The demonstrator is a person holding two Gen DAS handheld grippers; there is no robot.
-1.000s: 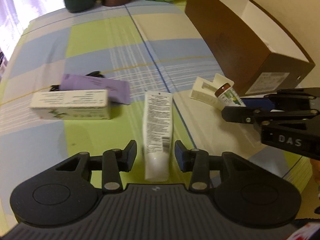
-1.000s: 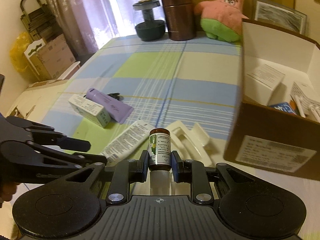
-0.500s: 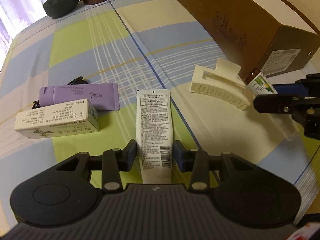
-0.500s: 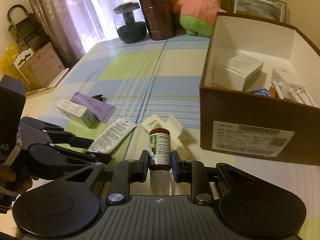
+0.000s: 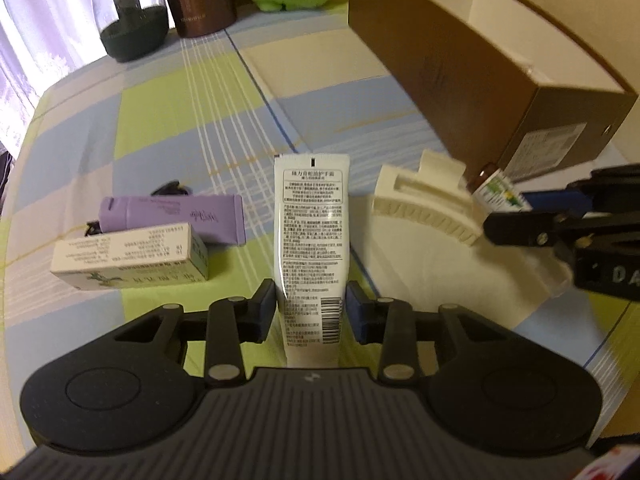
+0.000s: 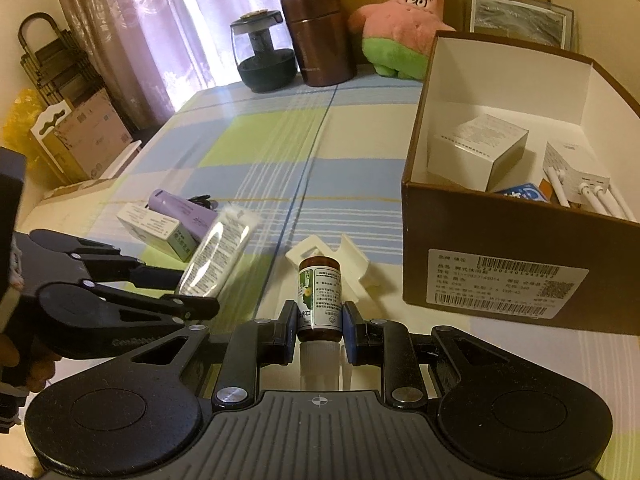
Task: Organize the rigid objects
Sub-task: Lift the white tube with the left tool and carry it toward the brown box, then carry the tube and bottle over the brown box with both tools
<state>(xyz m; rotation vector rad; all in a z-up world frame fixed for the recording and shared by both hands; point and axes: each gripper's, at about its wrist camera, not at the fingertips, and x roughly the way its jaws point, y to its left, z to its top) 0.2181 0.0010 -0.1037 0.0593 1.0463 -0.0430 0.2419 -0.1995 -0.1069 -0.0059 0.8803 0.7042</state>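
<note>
My left gripper [image 5: 311, 312] is closing on a white hand-cream tube [image 5: 312, 232], its pads against the tube's sides near the cap end. In the right wrist view the tube [image 6: 218, 252] is tilted up off the cloth between the left fingers. My right gripper [image 6: 320, 320] is shut on a small brown bottle [image 6: 320, 296] with a green and white label, held just in front of the brown cardboard box [image 6: 500, 240]. The box is open on top and holds a white carton, a blue pack and other items.
A cream hair clip [image 5: 424, 208] lies between the tube and the box. A purple tube [image 5: 172, 220] and a white carton [image 5: 128, 258] lie to the left. A glass jar [image 6: 264, 56], a brown canister [image 6: 320, 36] and a plush star [image 6: 404, 28] stand at the far edge.
The left gripper's pads have narrowed onto the white tube, whose far end now tilts up. The right gripper has carried the bottle higher, so more of the box's inside shows.
</note>
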